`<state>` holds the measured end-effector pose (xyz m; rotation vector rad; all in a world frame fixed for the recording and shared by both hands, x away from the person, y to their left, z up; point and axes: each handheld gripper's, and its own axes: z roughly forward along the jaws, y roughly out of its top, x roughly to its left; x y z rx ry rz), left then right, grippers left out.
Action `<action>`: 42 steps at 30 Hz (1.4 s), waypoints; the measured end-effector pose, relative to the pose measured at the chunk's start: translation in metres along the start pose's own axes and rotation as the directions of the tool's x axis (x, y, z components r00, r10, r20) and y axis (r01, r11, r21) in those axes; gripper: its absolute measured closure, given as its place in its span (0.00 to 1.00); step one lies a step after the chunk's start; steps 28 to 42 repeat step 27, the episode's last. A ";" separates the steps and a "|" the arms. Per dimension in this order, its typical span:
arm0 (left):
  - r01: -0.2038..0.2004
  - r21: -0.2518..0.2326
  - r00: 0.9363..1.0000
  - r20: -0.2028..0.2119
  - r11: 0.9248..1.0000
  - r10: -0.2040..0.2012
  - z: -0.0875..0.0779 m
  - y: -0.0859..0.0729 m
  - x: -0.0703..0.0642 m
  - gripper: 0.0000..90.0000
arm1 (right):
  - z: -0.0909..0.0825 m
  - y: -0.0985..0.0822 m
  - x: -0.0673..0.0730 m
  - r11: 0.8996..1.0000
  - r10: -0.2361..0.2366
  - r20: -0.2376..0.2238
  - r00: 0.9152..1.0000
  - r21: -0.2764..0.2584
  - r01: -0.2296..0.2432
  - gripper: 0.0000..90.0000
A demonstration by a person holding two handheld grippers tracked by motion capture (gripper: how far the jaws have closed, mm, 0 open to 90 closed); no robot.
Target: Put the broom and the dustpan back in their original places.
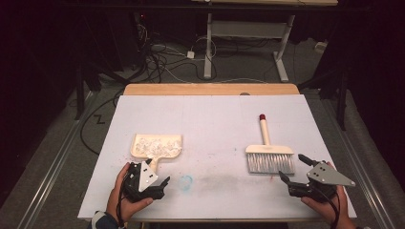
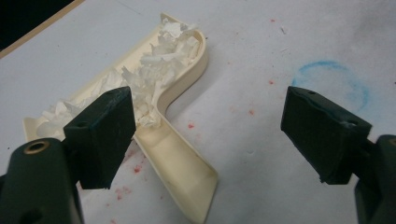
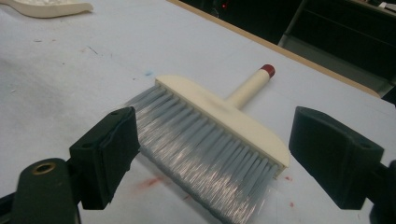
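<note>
Both grippers hang open over the white table sheet (image 1: 210, 119), neither holding anything. The left gripper (image 1: 155, 183) sits just beside the handle end of the cream plastic dustpan (image 1: 156, 146), its 2 black jaws spread wide in the left gripper view with the handle (image 2: 180, 172) lying between them, nearer the left one. The pan is heaped with white shredded paper (image 2: 159, 60), light and loose. To the right of the dustpan, well apart from it, lies the hand brush (image 1: 268, 156): cream block, round handle with a red cap (image 3: 267, 70) pointing away from the person, stiff grey bristles (image 3: 205, 154) fanned toward the right gripper (image 1: 293, 168), whose jaws stand apart on either side of the bristle edge.

My worry is the dustpan. Its handle is a smooth, shallow trough, so a pinch could slip or tip the pan, and the shreds would spill back over the sheet. Grabbing the brush by its bristles would splay them and give poor control.

A faint blue ring (image 1: 186, 182) marks the sheet just right of the dustpan's handle.
</note>
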<state>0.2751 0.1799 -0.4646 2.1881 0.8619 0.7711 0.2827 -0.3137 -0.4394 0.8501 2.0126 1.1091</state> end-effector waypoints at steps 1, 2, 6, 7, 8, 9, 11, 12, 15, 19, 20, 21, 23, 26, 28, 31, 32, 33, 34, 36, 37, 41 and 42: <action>0.002 -0.002 1.000 0.000 1.000 -0.002 -0.001 0.000 0.000 0.18 | 0.000 0.000 0.000 1.000 0.003 -0.001 1.000 -0.002 -0.003 0.18; 0.006 -0.006 1.000 -0.003 1.000 -0.006 -0.001 0.001 0.000 0.18 | 0.001 0.000 0.000 1.000 0.001 -0.002 1.000 0.000 -0.001 0.18; -0.006 -0.016 1.000 -0.015 1.000 0.005 0.000 0.002 0.001 0.19 | 0.001 -0.001 -0.001 1.000 0.003 -0.002 1.000 0.005 -0.003 0.18; -0.006 -0.015 1.000 -0.013 1.000 0.006 0.000 0.003 0.001 0.18 | 0.000 -0.001 -0.001 1.000 0.002 -0.002 1.000 0.003 -0.002 0.18; -0.006 -0.013 1.000 -0.011 1.000 0.006 0.000 0.003 0.001 0.18 | 0.000 -0.001 -0.002 1.000 0.003 -0.003 1.000 0.000 -0.003 0.18; -0.008 -0.012 1.000 -0.011 1.000 0.007 0.001 0.003 0.001 0.18 | -0.001 -0.001 -0.002 1.000 0.003 0.002 1.000 -0.002 -0.003 0.18; -0.006 -0.009 1.000 -0.009 1.000 0.006 0.002 0.003 0.000 0.18 | -0.001 -0.001 -0.003 1.000 0.010 0.004 1.000 -0.004 -0.010 0.18; -0.005 -0.008 1.000 -0.006 1.000 0.005 0.002 0.003 0.000 0.18 | -0.001 -0.001 -0.004 1.000 0.012 0.005 1.000 -0.003 -0.012 0.18; 0.002 0.004 1.000 0.001 1.000 -0.002 0.003 0.003 -0.001 0.18 | -0.001 -0.002 -0.003 1.000 0.006 0.004 1.000 0.001 -0.006 0.18; -0.002 0.005 1.000 0.006 1.000 0.002 0.005 0.004 -0.001 0.18 | -0.002 -0.003 -0.003 1.000 0.001 0.010 1.000 0.004 -0.001 0.18; -0.002 0.004 1.000 0.008 1.000 0.002 0.006 0.005 -0.001 0.18 | -0.002 -0.003 -0.003 1.000 -0.001 0.011 1.000 0.007 0.001 0.18; -0.003 0.003 1.000 0.009 1.000 0.003 0.006 0.005 0.000 0.18 | -0.003 -0.004 -0.004 1.000 0.003 0.015 1.000 0.008 -0.003 0.18; -0.004 0.003 1.000 0.013 1.000 0.004 0.007 0.006 0.000 0.18 | -0.004 -0.005 -0.006 1.000 0.004 0.020 1.000 0.009 -0.004 0.18; -0.004 0.004 1.000 0.018 1.000 0.004 0.009 0.007 0.000 0.18 | -0.005 -0.005 -0.007 1.000 0.015 0.026 1.000 0.010 -0.015 0.18; 0.000 0.002 1.000 0.022 1.000 0.000 0.009 0.007 0.000 0.18 | -0.005 -0.006 -0.007 1.000 0.014 0.026 1.000 0.011 -0.014 0.18; 0.000 0.002 1.000 0.022 1.000 0.000 0.009 0.007 0.000 0.18 | -0.005 -0.006 -0.007 1.000 0.014 0.026 1.000 0.011 -0.014 0.18; 0.000 0.002 1.000 0.022 1.000 0.000 0.009 0.007 0.000 0.18 | -0.005 -0.006 -0.007 1.000 0.014 0.026 1.000 0.011 -0.014 0.18; 0.000 0.002 1.000 0.022 1.000 0.000 0.009 0.007 0.000 0.18 | -0.005 -0.006 -0.007 1.000 0.014 0.026 1.000 0.011 -0.014 0.18; 0.000 0.002 1.000 0.022 1.000 0.000 0.009 0.007 0.000 0.18 | -0.005 -0.006 -0.007 1.000 0.014 0.026 1.000 0.011 -0.014 0.18; 0.000 0.002 1.000 0.022 1.000 0.000 0.009 0.007 0.000 0.18 | -0.005 -0.006 -0.007 1.000 0.014 0.026 1.000 0.011 -0.014 0.18; 0.000 0.002 1.000 0.022 1.000 0.000 0.009 0.007 0.000 0.18 | -0.005 -0.006 -0.007 1.000 0.014 0.026 1.000 0.011 -0.014 0.18; 0.000 0.002 1.000 0.022 1.000 0.000 0.009 0.007 0.000 0.18 | -0.005 -0.006 -0.007 1.000 0.014 0.026 1.000 0.011 -0.014 0.18; 0.000 0.002 1.000 0.022 1.000 0.000 0.009 0.007 0.000 0.18 | -0.005 -0.006 -0.007 1.000 0.014 0.026 1.000 0.011 -0.014 0.18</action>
